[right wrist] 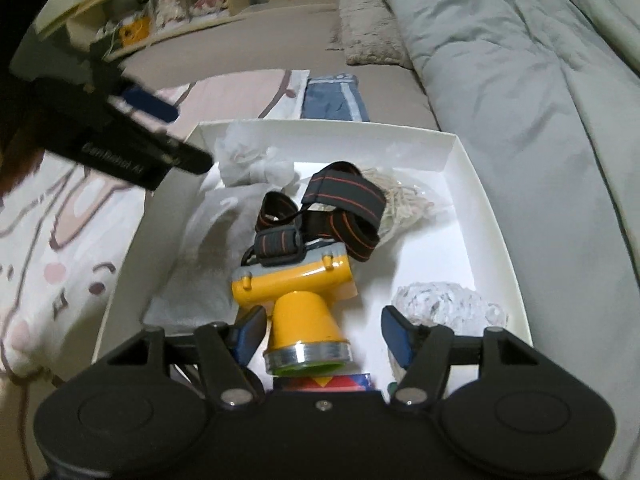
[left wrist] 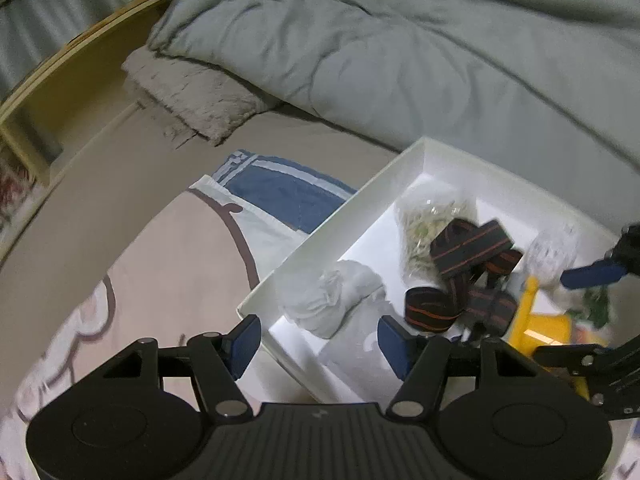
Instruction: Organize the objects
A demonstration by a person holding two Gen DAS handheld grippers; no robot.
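A white open box [right wrist: 460, 152] lies on the bed. In it lies a yellow headlamp [right wrist: 296, 280] with a black, orange-striped strap [right wrist: 344, 192]. My right gripper [right wrist: 323, 334] hangs open over the box's near end, the lamp's cone between its pads without being pressed. My left gripper [left wrist: 319, 342] is open above the box's [left wrist: 320, 224] near left wall, over a bunched white cloth [left wrist: 332, 300]. The strap [left wrist: 472, 248] and lamp [left wrist: 532, 324] show in the left wrist view, with one of the right gripper's blue fingers [left wrist: 592, 274] beyond them.
The box also holds a clear bag of pale strands [right wrist: 404, 200], crumpled clear plastic [right wrist: 440, 300] and a white cloth [right wrist: 248, 164]. A grey duvet [left wrist: 400, 48], a fluffy cushion [left wrist: 192, 96], a folded blue garment [left wrist: 280, 188] and a pink cartoon blanket [left wrist: 160, 264] surround it. Wooden shelves [right wrist: 160, 4] stand behind.
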